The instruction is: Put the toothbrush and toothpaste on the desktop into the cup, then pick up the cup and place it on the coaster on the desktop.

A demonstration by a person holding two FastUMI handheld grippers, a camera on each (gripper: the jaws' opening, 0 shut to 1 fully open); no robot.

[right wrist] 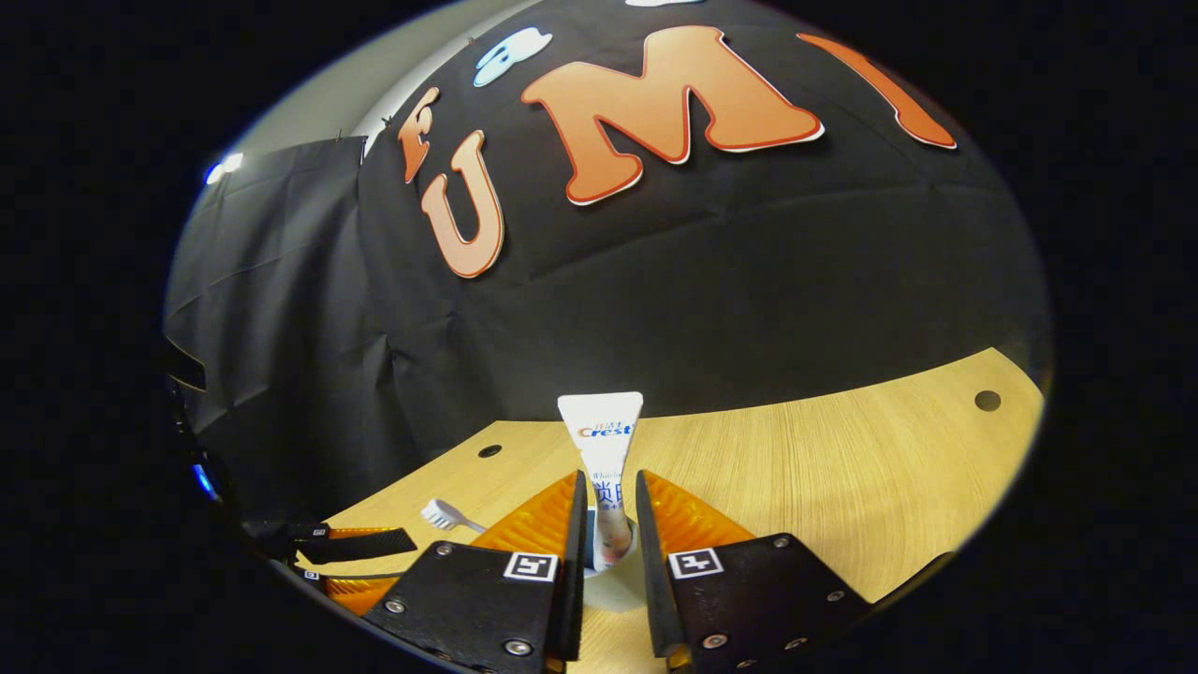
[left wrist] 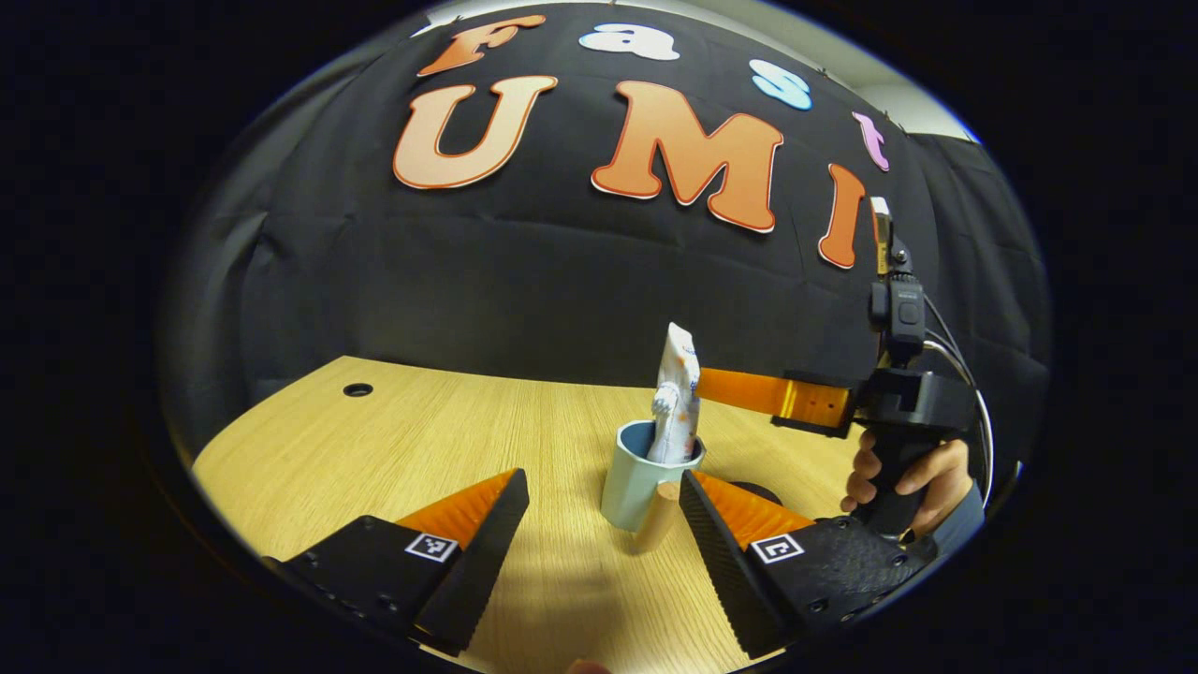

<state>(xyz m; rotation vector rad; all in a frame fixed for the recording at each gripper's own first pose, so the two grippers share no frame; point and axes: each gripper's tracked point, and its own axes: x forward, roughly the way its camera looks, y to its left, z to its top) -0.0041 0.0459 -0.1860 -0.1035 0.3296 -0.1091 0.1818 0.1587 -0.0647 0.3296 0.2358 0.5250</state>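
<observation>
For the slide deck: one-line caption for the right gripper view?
Right hand-held gripper lowers the toothpaste into the cup; toothbrush waits on the desk.

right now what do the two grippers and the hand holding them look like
Each gripper has black blocky finger mounts with small square black-and-white tags and screws. In the left gripper view, the right gripper has a black pistol-style handle, a black box on top and thin cables. The hand gripping it wears a blue-grey sleeve.
</observation>
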